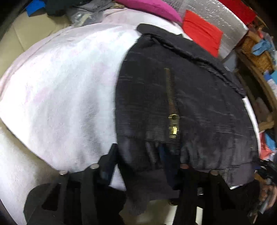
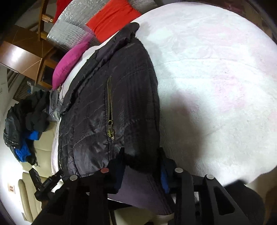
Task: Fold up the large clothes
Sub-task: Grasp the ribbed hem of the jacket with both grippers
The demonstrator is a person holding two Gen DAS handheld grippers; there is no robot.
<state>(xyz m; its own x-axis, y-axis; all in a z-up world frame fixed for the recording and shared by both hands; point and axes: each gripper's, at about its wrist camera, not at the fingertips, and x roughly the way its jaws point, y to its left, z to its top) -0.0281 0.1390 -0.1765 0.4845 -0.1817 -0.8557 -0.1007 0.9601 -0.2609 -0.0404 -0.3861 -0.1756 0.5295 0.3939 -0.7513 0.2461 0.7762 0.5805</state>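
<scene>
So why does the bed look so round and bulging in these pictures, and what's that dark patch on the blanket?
Left wrist view: the fisheye lens bows the white blanket into a dome, and the black jacket shows slight motion smear. Right wrist view: same bulge; the dark patch is a shadow on the blanket beside the jacket, and the blanket's bright areas look washed out.

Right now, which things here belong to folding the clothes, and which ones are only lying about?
Belong to the job:
- black quilted jacket with its brass pocket zipper
- white fleece blanket beneath it
- left gripper and right gripper, hem between the fingers of each

Lying about:
- red cushion
- magenta pillow
- heap of dark and blue clothes
- wicker basket
</scene>
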